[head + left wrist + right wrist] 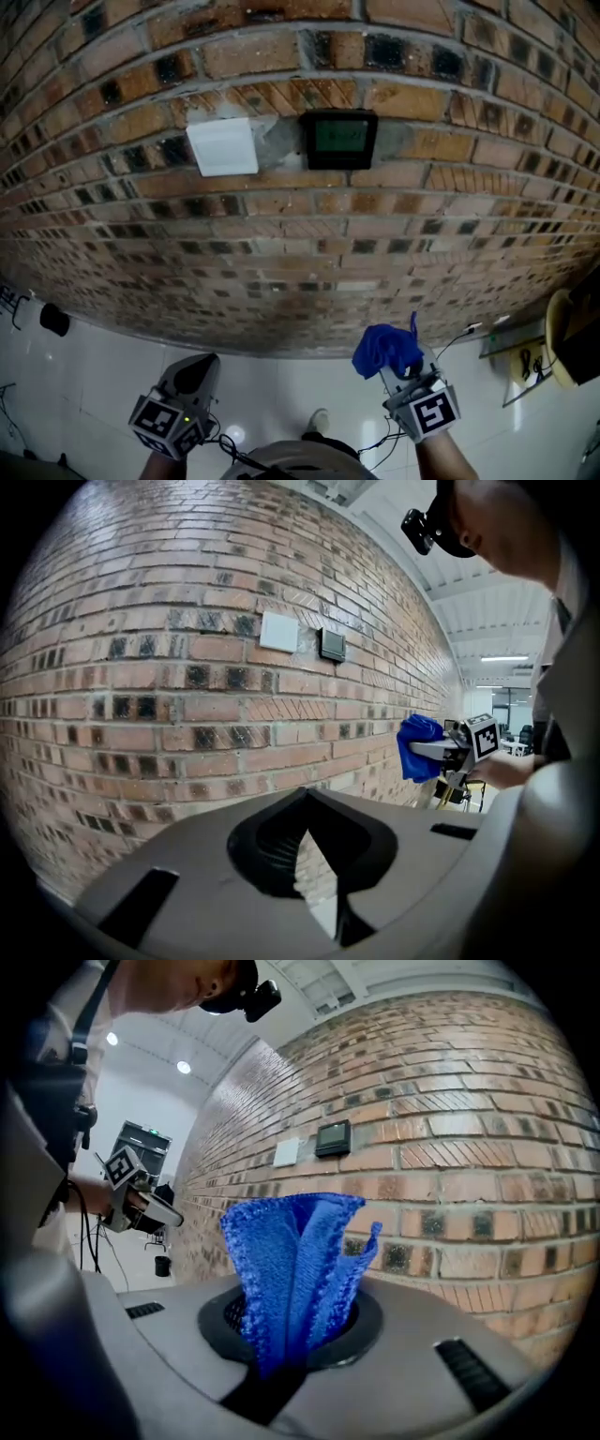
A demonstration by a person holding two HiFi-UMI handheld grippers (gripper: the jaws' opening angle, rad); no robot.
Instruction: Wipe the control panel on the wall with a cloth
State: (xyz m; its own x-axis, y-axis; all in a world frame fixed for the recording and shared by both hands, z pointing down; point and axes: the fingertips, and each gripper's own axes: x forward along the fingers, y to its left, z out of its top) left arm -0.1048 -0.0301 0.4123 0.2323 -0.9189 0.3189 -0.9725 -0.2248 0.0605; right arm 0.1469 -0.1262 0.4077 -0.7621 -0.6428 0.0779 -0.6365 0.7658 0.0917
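Right claw [405, 377] pinches the blue cloth [291, 1260] at its bunched base, well below the control panel [339, 139]. The cloth looks soft, light and floppy, so that hold suits. Left claw [192, 375], lower left of the panel, is closed and empty.

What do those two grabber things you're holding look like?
Both the left gripper and the right gripper have grey bodies, a cube with black-and-white square markers, and thin dark cables trailing. A small green light glows on the left one.

Cloth [386, 349] blue. Control panel [338, 139] black with greenish screen, cover plate [223, 146] white. Brick wall [450, 187] red-brown, speckled with dark bricks.
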